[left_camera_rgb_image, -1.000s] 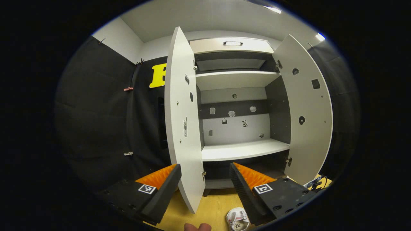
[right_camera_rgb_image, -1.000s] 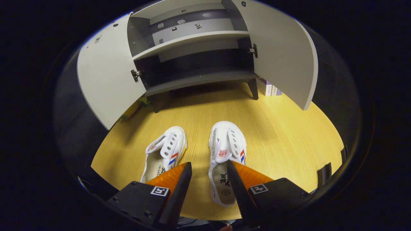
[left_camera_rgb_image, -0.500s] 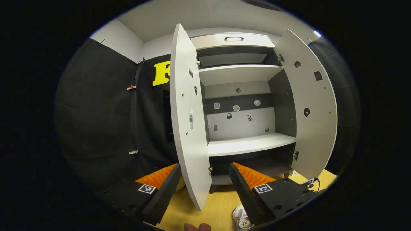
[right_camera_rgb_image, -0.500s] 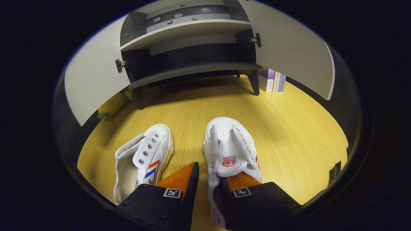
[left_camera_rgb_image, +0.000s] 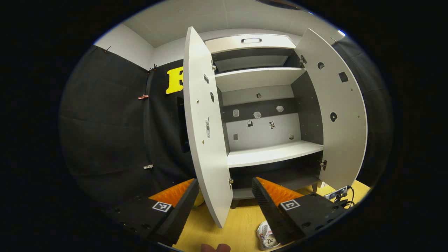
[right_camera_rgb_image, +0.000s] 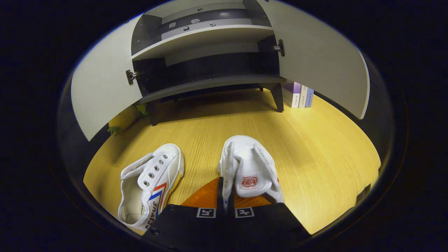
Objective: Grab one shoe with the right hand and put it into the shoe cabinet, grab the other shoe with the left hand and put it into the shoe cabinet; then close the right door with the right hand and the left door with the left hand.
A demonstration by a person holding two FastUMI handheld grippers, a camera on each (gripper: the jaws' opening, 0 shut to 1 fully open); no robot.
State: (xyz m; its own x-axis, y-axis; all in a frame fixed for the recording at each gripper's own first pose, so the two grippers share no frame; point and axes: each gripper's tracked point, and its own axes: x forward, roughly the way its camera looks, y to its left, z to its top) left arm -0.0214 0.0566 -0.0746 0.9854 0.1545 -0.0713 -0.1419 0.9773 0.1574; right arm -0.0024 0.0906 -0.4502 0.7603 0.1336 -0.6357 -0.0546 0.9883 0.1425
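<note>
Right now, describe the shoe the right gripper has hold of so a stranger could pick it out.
On the wooden floor before the open shoe cabinet lie two white shoes. It is the right-hand shoe, pinched by the right gripper; the other shoe lies free.

The right claw [right_camera_rgb_image: 225, 197] is clamped with fingers nearly together, while the left claw [left_camera_rgb_image: 224, 199] hangs spread wide.

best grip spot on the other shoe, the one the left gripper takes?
Probably the side wall of the loose shoe beside its open mouth. It lies on the floor, tilted onto its side, toe toward the cabinet. Come from above at the heel end, one finger inside the opening, one on the striped outer side.
</note>
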